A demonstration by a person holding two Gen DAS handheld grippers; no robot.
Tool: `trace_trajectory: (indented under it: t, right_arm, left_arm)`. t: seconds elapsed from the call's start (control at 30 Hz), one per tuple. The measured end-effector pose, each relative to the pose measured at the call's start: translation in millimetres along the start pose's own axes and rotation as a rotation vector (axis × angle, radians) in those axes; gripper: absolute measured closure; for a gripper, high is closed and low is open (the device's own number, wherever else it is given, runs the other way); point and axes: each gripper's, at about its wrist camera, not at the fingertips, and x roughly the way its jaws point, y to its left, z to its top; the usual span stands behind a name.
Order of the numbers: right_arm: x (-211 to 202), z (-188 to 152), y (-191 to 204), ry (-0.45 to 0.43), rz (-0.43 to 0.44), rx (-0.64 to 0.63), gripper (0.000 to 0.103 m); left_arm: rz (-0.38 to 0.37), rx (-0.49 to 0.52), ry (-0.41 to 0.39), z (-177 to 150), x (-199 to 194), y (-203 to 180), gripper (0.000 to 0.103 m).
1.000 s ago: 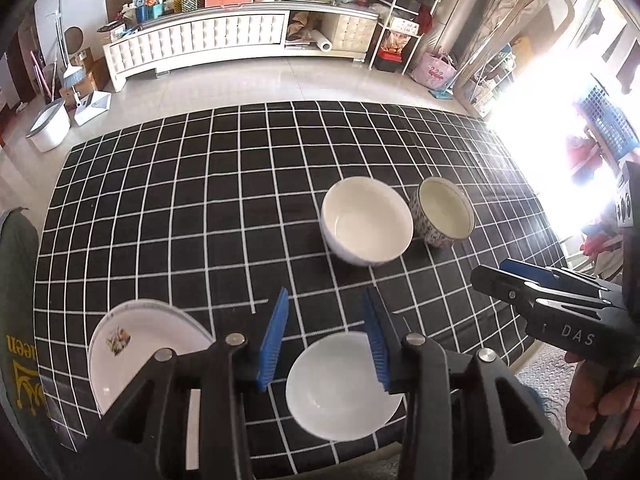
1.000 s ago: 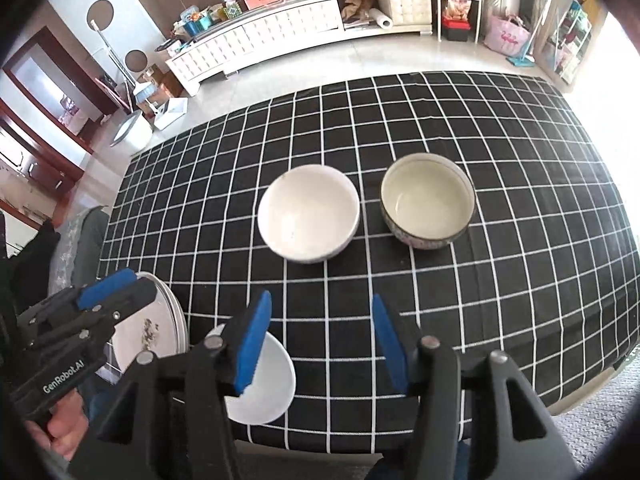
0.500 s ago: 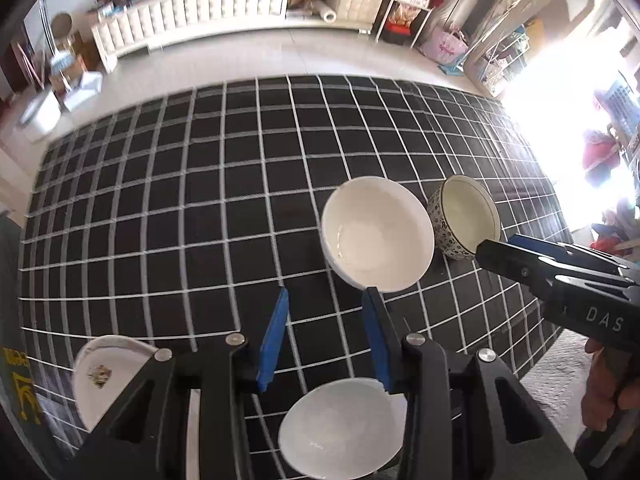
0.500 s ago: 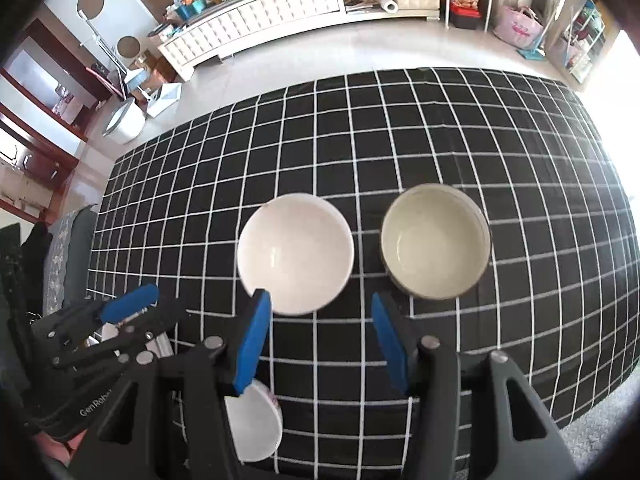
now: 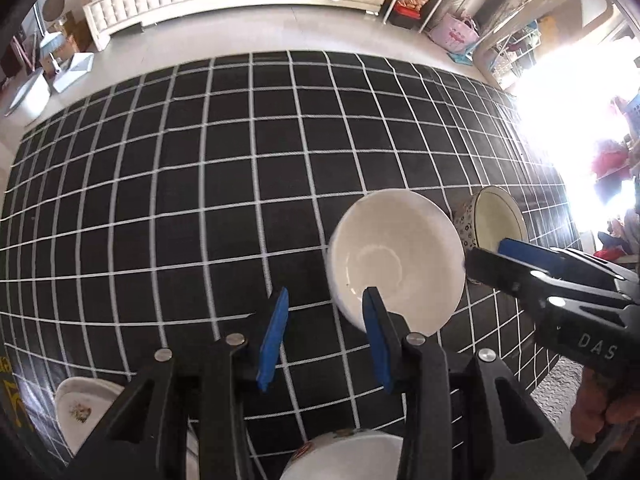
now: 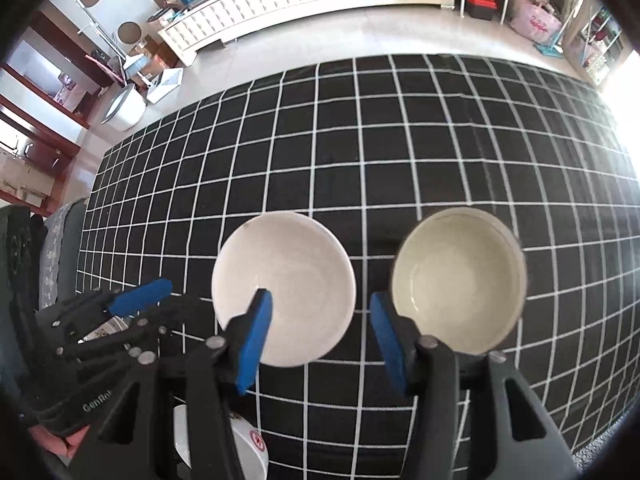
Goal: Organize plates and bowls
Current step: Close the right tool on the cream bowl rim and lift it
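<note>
Both open tools advanced toward empty white bowl [image 6: 284, 292]; only left view shows patterned bowl's [image 5: 466, 226] floral side.

Brightness: both views were brightly lit by daylight.
Source: light was admitted from the right side.
Glare: the right edge of the left wrist view was blown out to white; a paler wash was seen in the right wrist view.
Distortion: grid lines on the tablecloth [image 5: 224, 184] were bowed by the fisheye lens; corners were vignetted black.
Blur: slight softness was noted on the white bowl [image 5: 396, 264].
</note>
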Motion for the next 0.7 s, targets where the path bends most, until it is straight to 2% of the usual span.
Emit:
trace_trajectory:
  t: [0.17, 0.37, 0.47, 0.53, 0.6, 0.7]
  right_arm:
    - [12, 2, -5, 0.021, -0.003, 0.003, 0.06]
    - [23, 4, -13, 0.039, -0.01, 0.01, 0.069]
    - [29, 4, -10, 0.045, -0.013, 0.008, 0.078]
    - [28, 3, -9, 0.019, -0.055, -0.013, 0.088]
    - [29, 0, -7, 0.004, -0.087, -0.034, 0.093]
    - [31, -5, -10, 0.009, -0.085, -0.025, 0.096]
  left_arm:
    - [0.008, 0.02, 0.003, 3, 12, -6, 0.07]
    - [0.018, 0.024, 0.02, 8, 28, -5, 0.08]
    - [0.017, 0.02, 0.029, 7, 36, -2, 0.084]
    - [0.0, 0.015, 0.028, 9, 39, 0, 0.09]
    - [0.006, 0.023, 0.03, 11, 41, -1, 0.09]
    - [0.025, 0.044, 0.033, 11, 45, -5, 0.093]
